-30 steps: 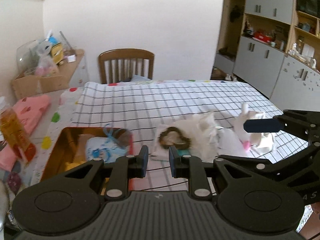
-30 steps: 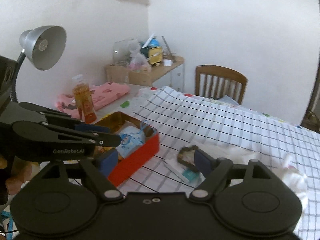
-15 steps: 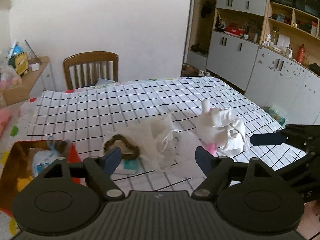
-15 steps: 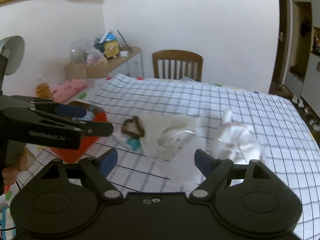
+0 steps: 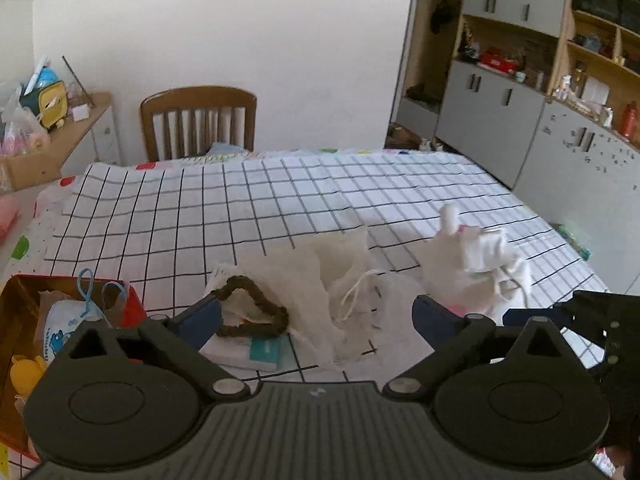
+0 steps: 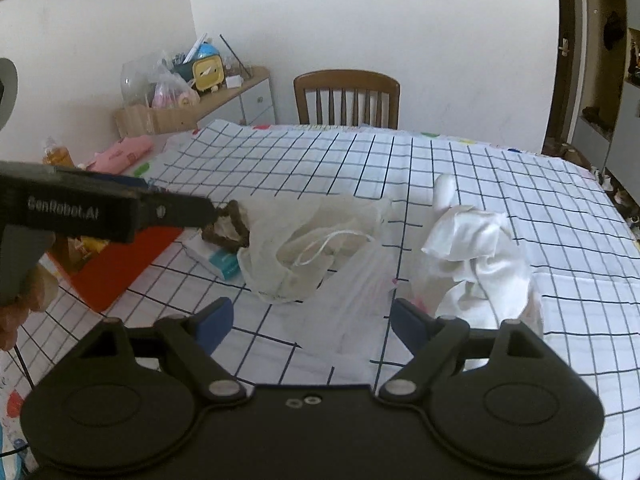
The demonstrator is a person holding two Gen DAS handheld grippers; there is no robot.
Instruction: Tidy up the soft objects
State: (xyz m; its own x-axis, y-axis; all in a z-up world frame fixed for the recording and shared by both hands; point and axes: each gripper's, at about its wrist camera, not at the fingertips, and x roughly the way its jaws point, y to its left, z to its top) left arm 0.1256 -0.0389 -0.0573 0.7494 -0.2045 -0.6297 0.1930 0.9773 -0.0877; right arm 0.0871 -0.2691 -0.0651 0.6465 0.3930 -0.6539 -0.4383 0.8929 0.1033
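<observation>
Hovered over mesh bag with left tool still opening, right tool spread, both empty; next: descend, clamp bag.

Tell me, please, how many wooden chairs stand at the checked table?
1: the wooden chair stands at the table's far edge against the white wall. Others may be hidden behind the cameras or beyond the frame.

Plain white wall, wooden chair below it, grey cabinets and open shelving on the right.
</observation>
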